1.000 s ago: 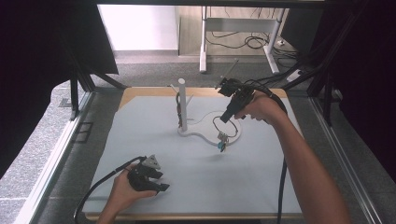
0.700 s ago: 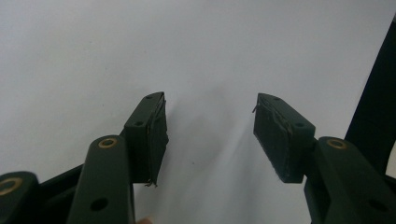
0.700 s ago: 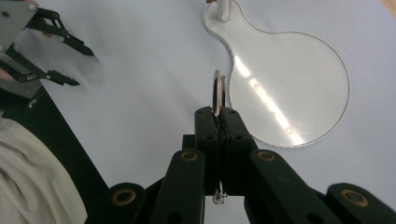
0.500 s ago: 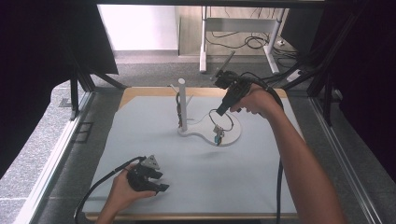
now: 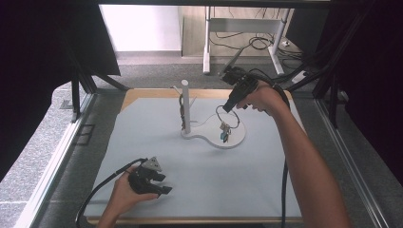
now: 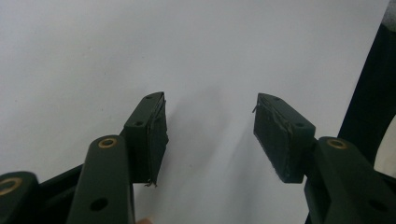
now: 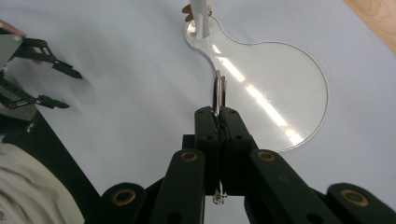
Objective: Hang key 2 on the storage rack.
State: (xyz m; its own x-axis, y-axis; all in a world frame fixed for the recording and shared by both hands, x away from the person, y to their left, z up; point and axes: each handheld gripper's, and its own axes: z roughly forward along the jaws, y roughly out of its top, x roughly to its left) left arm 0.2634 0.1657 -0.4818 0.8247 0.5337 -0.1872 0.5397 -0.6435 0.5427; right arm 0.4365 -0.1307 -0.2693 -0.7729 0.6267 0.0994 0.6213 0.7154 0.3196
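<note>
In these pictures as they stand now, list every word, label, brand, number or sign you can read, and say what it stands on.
None can be read: the right gripper, the key ring it holds, the white stand, the left gripper and the grey mat carry no legible text.

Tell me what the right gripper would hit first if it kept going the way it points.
Likely the white stand base: the right gripper, shut on the key ring, points down at it. Depth is unclear.

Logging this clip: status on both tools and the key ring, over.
Right tool shut on key ring, keys dangling over the white stand base. Left tool open, near the table's front edge. Nothing in the way.
</note>
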